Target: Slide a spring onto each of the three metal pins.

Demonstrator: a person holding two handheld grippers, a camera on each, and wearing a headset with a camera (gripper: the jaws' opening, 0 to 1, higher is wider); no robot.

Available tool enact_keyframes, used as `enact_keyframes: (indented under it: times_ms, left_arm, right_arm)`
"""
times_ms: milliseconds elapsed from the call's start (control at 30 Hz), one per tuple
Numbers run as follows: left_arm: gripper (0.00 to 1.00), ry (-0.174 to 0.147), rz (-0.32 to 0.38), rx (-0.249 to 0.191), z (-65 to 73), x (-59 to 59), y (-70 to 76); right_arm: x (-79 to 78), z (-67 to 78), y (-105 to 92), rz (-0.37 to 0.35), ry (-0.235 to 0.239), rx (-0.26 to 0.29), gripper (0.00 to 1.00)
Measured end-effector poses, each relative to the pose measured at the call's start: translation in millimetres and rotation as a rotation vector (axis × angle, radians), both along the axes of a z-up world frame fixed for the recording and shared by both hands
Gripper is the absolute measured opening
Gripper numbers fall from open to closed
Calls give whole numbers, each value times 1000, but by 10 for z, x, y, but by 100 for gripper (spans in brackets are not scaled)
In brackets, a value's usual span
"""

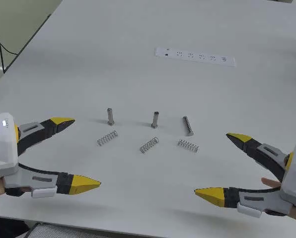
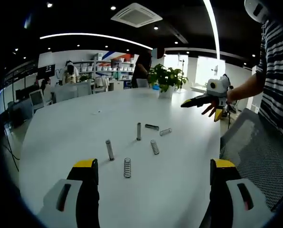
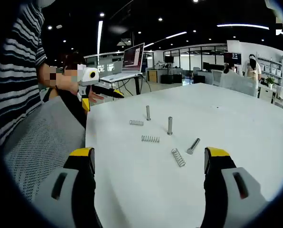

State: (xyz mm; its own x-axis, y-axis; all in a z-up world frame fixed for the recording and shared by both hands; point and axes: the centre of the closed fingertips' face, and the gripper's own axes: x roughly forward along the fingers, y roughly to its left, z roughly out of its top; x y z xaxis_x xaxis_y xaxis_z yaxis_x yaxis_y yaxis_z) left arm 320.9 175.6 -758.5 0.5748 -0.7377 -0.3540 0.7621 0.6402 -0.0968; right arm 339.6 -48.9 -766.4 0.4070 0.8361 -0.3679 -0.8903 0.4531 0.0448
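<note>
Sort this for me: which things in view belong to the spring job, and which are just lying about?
For the job: left pin, middle pin, both upright; right pin, lying flat; left spring, middle spring, right spring, all loose; left gripper and right gripper, both open.
Lying about: power strip, potted plant.

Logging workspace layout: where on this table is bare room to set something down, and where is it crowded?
Free: the wide table stretch between the power strip and the pins, and the near strip below the springs, between the open left gripper and right gripper. Crowded: the central row of pins and springs.
</note>
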Motion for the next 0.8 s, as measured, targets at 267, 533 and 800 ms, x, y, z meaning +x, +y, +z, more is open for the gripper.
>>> enact_keyframes:
  times_ms: [267,533,800]
  left_arm:
    - [97,-7,-8,-3,28,11,-29]
    - [97,5,0,-1,-4,-6,10]
    - [97,4,8,-3,1,6,28]
  right_arm:
    - [-19,-36,-5,2,11,-2,97]
    - [6,-43,-49,-6,12,-7,97]
    - [20,-40,-58,-6,9,-15,97]
